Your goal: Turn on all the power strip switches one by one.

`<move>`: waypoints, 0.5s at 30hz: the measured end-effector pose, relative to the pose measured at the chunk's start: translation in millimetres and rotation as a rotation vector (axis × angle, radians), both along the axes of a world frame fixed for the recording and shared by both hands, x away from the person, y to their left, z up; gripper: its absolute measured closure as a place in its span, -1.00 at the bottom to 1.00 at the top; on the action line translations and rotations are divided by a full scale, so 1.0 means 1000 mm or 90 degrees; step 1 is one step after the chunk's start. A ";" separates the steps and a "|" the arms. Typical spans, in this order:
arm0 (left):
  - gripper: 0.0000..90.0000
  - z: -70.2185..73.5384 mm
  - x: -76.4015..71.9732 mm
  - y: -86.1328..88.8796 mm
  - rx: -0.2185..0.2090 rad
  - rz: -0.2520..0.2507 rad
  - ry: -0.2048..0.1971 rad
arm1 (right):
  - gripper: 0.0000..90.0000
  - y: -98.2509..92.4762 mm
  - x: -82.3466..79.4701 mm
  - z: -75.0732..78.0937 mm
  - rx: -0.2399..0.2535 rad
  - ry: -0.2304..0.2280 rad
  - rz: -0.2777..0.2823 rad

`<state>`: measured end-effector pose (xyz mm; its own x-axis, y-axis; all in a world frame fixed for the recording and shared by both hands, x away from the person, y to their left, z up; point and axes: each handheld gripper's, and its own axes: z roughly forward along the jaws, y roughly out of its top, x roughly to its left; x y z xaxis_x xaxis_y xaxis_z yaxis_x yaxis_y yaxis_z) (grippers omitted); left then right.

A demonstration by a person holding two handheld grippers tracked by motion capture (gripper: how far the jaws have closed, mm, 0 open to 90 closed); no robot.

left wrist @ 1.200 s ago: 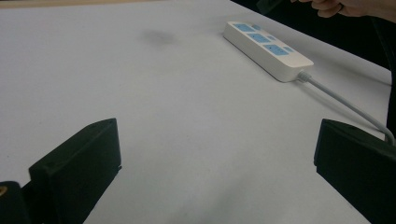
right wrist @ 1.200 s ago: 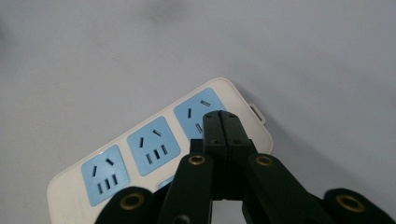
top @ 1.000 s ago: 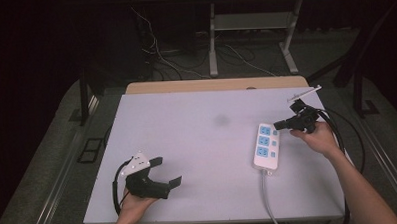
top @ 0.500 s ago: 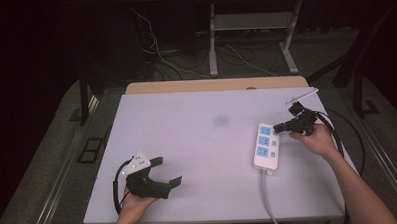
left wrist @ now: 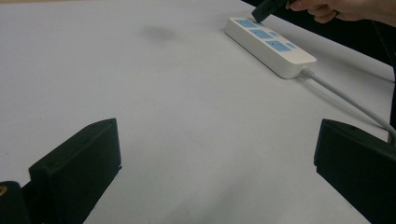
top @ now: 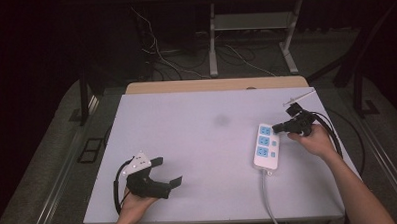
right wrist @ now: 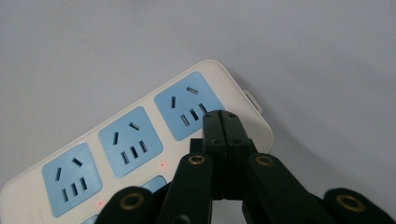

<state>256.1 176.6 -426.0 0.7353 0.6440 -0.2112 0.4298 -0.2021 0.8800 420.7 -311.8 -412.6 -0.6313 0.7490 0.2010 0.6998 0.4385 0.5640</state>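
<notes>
A white power strip (top: pixel 266 146) with three blue sockets lies at the right of the white table (top: pixel 186 117), its far end toward the back. My right gripper (top: pixel 275 129) is shut, and its tips hover at that far end. In the right gripper view the closed jaws (right wrist: pixel 222 122) meet just over the strip (right wrist: pixel 135 144), beside the end socket; two small red lights glow near the switches. Whether the tips touch the strip I cannot tell. My left gripper (top: pixel 169 171) rests at the front left, open with nothing between its jaws (left wrist: pixel 215 168). From there the strip (left wrist: pixel 271 42) and right gripper (left wrist: pixel 261 10) lie far off.
The strip's grey cable (top: pixel 264 194) runs off the front edge of the table. A faint dark smudge (top: pixel 221 120) marks the table's middle. Behind the table, a wooden board (top: pixel 215 85) lines the far edge, with loose cables and a metal stand (top: pixel 212 41) on the floor.
</notes>
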 end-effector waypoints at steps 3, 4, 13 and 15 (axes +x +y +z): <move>-1.00 0.000 0.000 0.000 0.000 0.000 0.000 | 1.00 0.000 0.000 -0.001 0.003 0.004 -0.001; -1.00 0.000 0.000 0.000 0.000 0.000 0.001 | 1.00 0.000 0.000 -0.001 0.002 0.005 -0.001; -1.00 -0.001 0.002 -0.001 0.002 -0.002 0.004 | 1.00 0.004 -0.002 -0.001 -0.019 -0.013 0.009; -1.00 -0.001 0.001 0.000 0.002 -0.001 0.005 | 1.00 0.006 -0.003 -0.001 -0.031 -0.018 0.009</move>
